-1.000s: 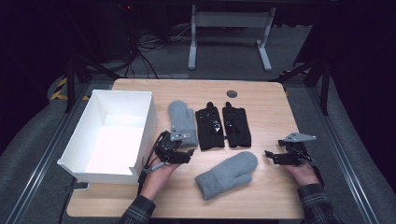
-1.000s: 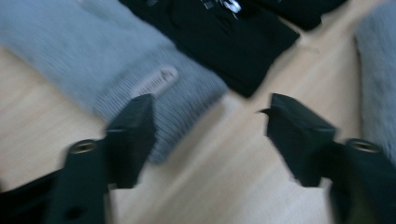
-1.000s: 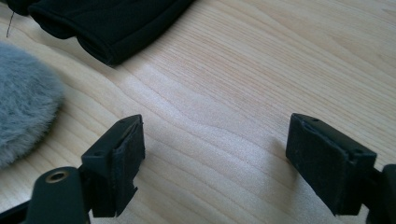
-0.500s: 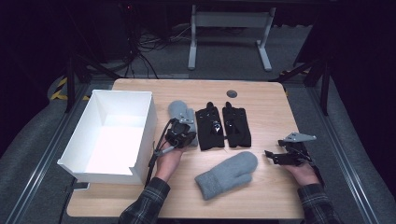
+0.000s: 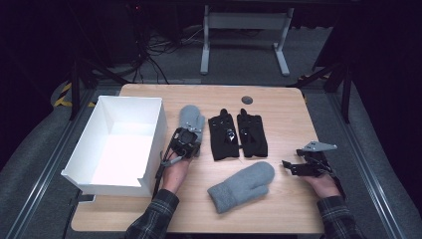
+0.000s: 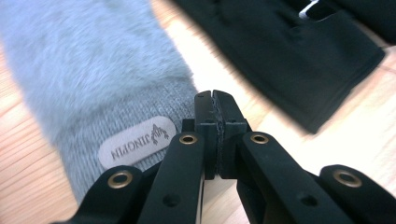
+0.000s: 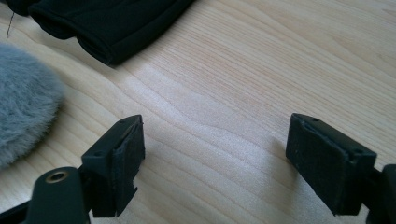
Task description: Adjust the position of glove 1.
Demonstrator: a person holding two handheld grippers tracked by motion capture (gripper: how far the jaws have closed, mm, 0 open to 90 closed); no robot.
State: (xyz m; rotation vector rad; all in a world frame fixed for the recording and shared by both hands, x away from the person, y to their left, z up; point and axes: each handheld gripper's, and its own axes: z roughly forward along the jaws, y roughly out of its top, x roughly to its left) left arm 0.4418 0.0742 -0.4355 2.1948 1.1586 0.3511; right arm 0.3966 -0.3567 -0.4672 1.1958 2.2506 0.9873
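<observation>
A grey fuzzy mitten [image 5: 191, 117] lies fingers-away beside the white box, its cuff bearing a label [image 6: 133, 147]. My left gripper [image 5: 190, 134] rests over that cuff; in the left gripper view the gripper [image 6: 215, 100] is shut, pads pressed together at the cuff's right edge, with no fabric visible between them. A second grey mitten [image 5: 241, 186] lies slanted near the front middle. Two black gloves [image 5: 221, 134] [image 5: 251, 133] lie side by side at centre. My right gripper [image 5: 289, 167] stands open just above bare wood at the right, with the mitten's tip [image 7: 23, 98] off to its left.
An empty white box [image 5: 155, 132] stands on the table's left side, close to my left hand. A small dark round disc [image 5: 247, 99] sits near the far edge. The wooden table [image 5: 283, 119] has bare room at the right and front. A black glove's cuff [image 7: 112, 23] lies ahead of my right gripper.
My left gripper has moved forward from beside the box's corner onto the upper mitten's cuff. The right gripper has held still.
</observation>
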